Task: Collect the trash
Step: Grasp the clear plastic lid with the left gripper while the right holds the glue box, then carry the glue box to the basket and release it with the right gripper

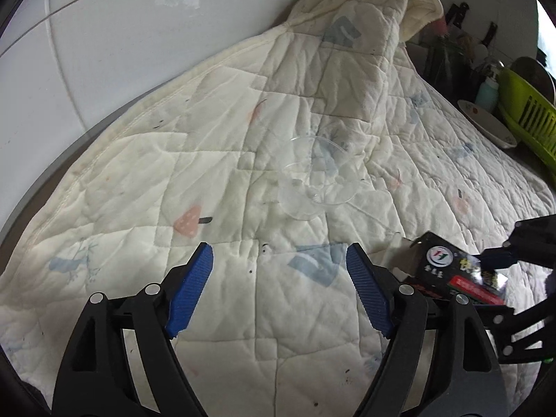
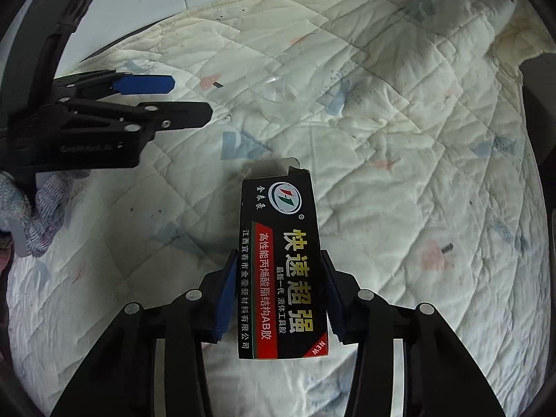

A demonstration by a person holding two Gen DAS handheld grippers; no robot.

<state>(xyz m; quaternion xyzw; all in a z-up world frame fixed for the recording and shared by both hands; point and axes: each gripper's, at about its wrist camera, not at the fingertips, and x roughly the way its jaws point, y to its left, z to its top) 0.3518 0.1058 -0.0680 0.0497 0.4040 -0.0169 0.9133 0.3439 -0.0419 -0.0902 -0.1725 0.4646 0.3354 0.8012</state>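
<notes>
Right wrist: right hand-held gripper clamps black glue box.

Quilt is mostly open for passing, only a clear plastic cup lying mid-way, and the green rack probably crowds the right edge.

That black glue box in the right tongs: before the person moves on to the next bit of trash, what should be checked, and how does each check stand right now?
1. Black glue box clamped between the right tongs: ok, both pads press its sides.
2. Box clear of the quilt: cannot tell.
3. Left tongs free for another pickup: ok, open and holding nothing.
4. Next trash in sight: ok, a clear plastic cup lies on the quilt ahead of the left tongs.
5. The two tongs apart: ok, a gap shows between them.
6. Trash bin in reach: cannot tell, none in view.
</notes>
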